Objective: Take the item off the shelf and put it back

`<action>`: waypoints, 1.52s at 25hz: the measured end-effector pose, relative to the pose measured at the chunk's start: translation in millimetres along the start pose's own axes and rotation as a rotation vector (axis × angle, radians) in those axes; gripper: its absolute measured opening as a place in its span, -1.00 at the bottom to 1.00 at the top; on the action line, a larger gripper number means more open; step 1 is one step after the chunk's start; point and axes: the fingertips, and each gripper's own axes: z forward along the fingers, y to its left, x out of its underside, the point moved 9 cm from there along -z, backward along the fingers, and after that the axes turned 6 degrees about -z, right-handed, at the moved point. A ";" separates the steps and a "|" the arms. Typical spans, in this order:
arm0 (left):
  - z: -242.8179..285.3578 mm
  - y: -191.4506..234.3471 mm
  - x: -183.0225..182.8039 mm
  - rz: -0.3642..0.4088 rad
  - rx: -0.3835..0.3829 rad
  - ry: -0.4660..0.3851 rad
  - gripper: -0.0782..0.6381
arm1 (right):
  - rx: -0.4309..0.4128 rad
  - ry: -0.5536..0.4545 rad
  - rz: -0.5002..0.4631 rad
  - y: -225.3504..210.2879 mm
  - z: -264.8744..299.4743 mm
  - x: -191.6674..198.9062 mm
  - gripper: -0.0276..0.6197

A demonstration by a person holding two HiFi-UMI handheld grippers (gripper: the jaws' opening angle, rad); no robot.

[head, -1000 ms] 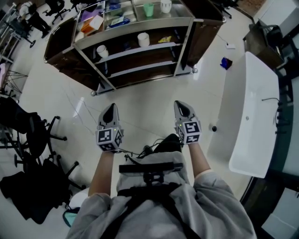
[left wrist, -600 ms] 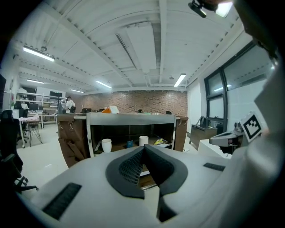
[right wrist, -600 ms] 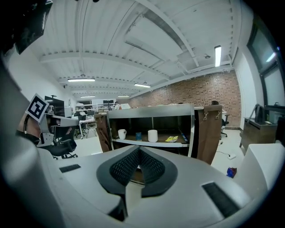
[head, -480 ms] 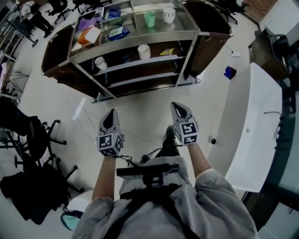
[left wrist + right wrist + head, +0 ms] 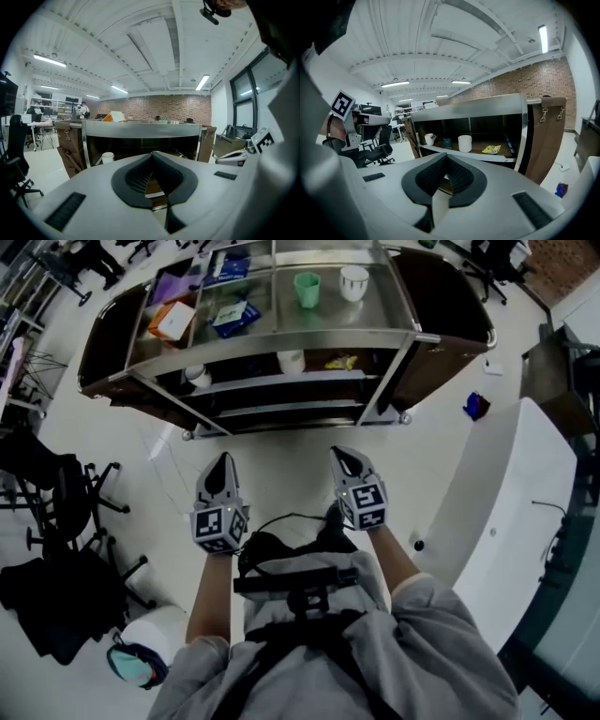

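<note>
A steel shelf cart [image 5: 281,334] stands ahead of me. Its middle shelf carries a white cup [image 5: 292,361], a yellow packet [image 5: 343,362] and a white mug [image 5: 196,377]. On its top tray are a green cup [image 5: 307,289], a second white cup [image 5: 353,281], a blue packet [image 5: 235,317] and an orange box [image 5: 171,321]. My left gripper [image 5: 222,458] and right gripper [image 5: 339,454] hover side by side over the floor, short of the cart, both shut and empty. The right gripper view shows the cup [image 5: 464,143] and packet [image 5: 491,149] beyond the jaws.
A long white table [image 5: 506,512] runs along the right. Black office chairs [image 5: 56,502] crowd the left. A small blue object [image 5: 476,406] lies on the floor right of the cart. Brown panels [image 5: 441,296] hang on the cart's ends.
The cart has come nearer and lower in the head view, showing more of its top tray. Both grippers have moved forward toward it, staying shut.
</note>
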 end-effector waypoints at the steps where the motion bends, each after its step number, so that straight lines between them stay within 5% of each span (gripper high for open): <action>1: 6.0 0.0 -1.8 0.011 0.000 0.003 -0.77 | -0.007 -0.001 0.002 -3.9 9.2 1.6 -0.89; 11: 63.6 26.9 -1.4 0.061 0.063 0.076 -0.77 | 0.105 0.006 0.019 -13.2 88.4 -12.3 -0.88; 14: 78.5 37.8 3.7 0.066 0.082 0.079 -0.76 | 0.106 0.014 0.008 -17.2 116.3 -14.5 -0.68; 18: 95.0 45.5 10.6 0.072 0.084 0.092 -0.77 | 0.099 0.025 -0.001 -25.0 153.6 -11.9 -0.16; 24: 109.6 54.7 22.7 0.064 0.081 0.115 -0.77 | 0.094 0.019 -0.028 -37.8 213.7 -10.0 0.21; 31: 125.9 65.6 35.9 0.039 0.063 0.117 -0.77 | 0.122 0.003 -0.041 -55.0 274.8 -13.3 0.54; 38: 139.7 79.4 46.7 0.016 0.050 0.121 -0.77 | 0.159 -0.012 -0.024 -64.1 320.6 -9.9 0.64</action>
